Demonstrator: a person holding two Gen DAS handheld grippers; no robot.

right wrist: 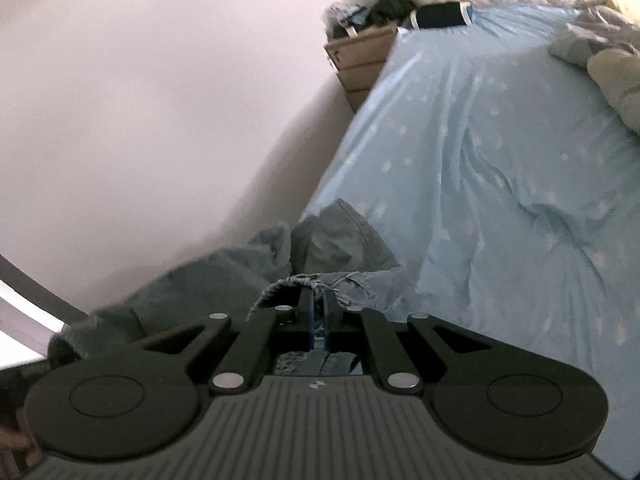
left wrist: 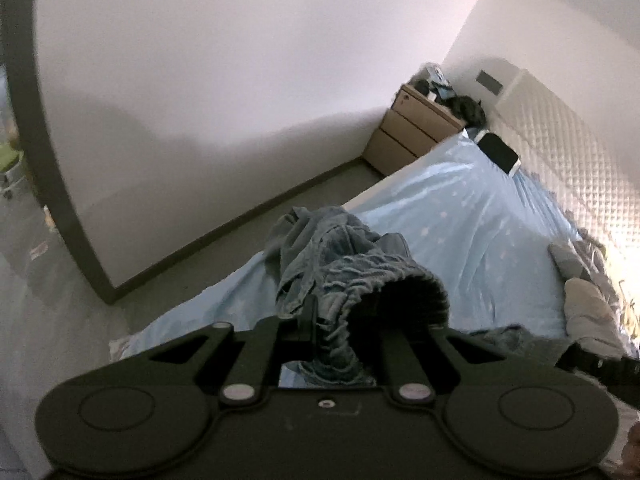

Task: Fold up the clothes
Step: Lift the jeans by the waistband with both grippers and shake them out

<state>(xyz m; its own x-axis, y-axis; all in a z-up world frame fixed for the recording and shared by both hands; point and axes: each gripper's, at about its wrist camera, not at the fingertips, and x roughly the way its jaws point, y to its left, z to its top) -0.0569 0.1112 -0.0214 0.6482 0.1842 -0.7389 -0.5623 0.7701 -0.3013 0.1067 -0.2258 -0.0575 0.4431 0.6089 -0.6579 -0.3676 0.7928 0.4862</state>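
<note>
Here both clamp the denim jeans [left wrist: 344,276] above the light blue bed [left wrist: 472,216]: left hand-held gripper [left wrist: 320,320] pinching the gathered waistband, right hand-held gripper [right wrist: 319,300] closed on its edge.

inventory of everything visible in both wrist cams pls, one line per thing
denim garment: 1, faded blue, lifted over near edge of bed, pinched at two spots
bed sheet: 1, light blue with pale print, covering bed
headboard: 1, white quilted, far end of bed
nightstand: 1, light wood, drawers, in the corner beside bed
clutter on nightstand: several dark items, unclear what
dark flat object: 1, black with white edge, far corner of bed
bedding pile: grey and cream, right side of bed
left gripper: black fingers, shut on denim garment
right gripper: black, blue pads, shut on denim garment
</note>
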